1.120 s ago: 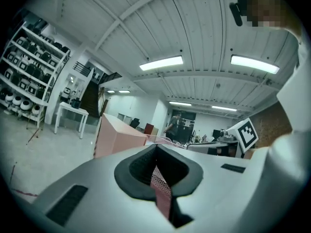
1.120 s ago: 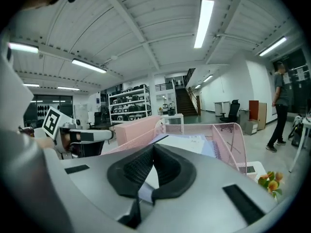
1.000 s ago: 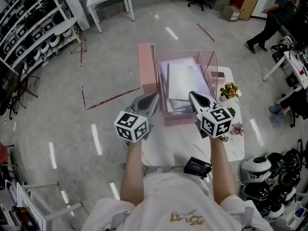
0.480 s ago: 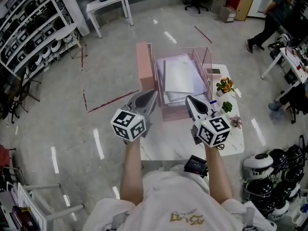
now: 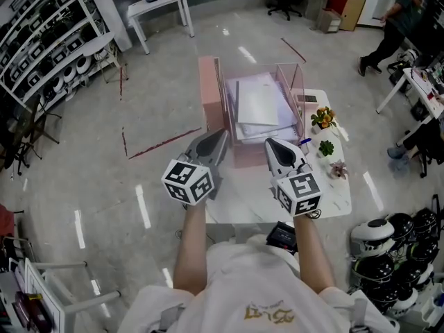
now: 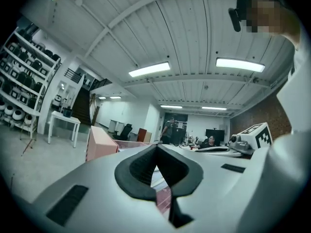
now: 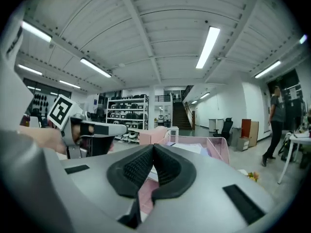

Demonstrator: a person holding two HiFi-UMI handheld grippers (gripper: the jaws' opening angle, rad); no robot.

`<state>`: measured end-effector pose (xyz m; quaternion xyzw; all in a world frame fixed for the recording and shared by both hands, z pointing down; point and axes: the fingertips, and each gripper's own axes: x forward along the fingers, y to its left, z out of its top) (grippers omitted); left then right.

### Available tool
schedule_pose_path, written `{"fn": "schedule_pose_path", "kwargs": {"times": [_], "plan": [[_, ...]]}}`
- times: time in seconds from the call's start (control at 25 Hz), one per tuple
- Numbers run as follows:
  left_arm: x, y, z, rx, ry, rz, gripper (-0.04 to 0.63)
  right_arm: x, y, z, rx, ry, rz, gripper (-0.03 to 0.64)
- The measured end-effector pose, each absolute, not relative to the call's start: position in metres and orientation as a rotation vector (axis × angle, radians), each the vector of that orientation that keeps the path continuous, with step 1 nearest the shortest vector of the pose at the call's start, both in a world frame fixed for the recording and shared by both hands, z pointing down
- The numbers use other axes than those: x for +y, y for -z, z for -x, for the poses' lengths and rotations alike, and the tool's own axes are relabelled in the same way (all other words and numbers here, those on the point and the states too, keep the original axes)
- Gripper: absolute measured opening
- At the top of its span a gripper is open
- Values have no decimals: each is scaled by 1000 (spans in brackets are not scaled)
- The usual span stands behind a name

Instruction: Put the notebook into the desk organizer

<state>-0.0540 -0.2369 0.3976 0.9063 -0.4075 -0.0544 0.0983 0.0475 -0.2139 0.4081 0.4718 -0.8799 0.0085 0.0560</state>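
A pink desk organizer (image 5: 210, 96) stands at the far end of the white table (image 5: 326, 200). A pale spiral notebook (image 5: 258, 103) lies flat inside it on top of other paper items. My left gripper (image 5: 220, 137) hovers short of the organizer's near left corner, shut and empty. My right gripper (image 5: 268, 144) hovers short of its near edge, also shut with nothing between the pads. In the left gripper view the jaws (image 6: 156, 152) meet, with the organizer's pink wall (image 6: 99, 142) beyond. In the right gripper view the gripper (image 7: 153, 149) is closed, facing the organizer (image 7: 216, 147).
Three small potted plants (image 5: 322, 118) line the table's right side. A black device (image 5: 284, 236) hangs at the table's near edge. Helmets (image 5: 388, 248) lie on the floor at the right, shelves (image 5: 41, 33) stand at the left, and a person (image 5: 388, 30) walks at the far right.
Both grippers have drawn back from the organizer toward my body, the right one more and slightly left. The notebook stays in the organizer.
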Motion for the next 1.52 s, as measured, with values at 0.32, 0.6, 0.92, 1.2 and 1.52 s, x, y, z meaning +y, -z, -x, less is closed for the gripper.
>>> {"fn": "schedule_pose_path", "kwargs": {"times": [0.32, 0.6, 0.92, 1.2, 1.52], "plan": [[-231, -397, 59, -1276, 136, -2673, 15, -210, -404, -53, -2601, 25, -1492, 12], [-231, -411, 54, -1258, 19, -2671, 15, -216, -407, -64, -2585, -28, -1555, 12], [-232, -419, 60, -1250, 8, -2643, 15, -220, -410, -63, -2569, -22, -1569, 12], [-236, -422, 64, -1248, 5, -2634, 15, -224, -417, -61, -2554, -30, -1562, 12], [-239, -425, 68, -1248, 4, -2626, 15, -226, -420, -59, -2540, -40, -1556, 12]]}}
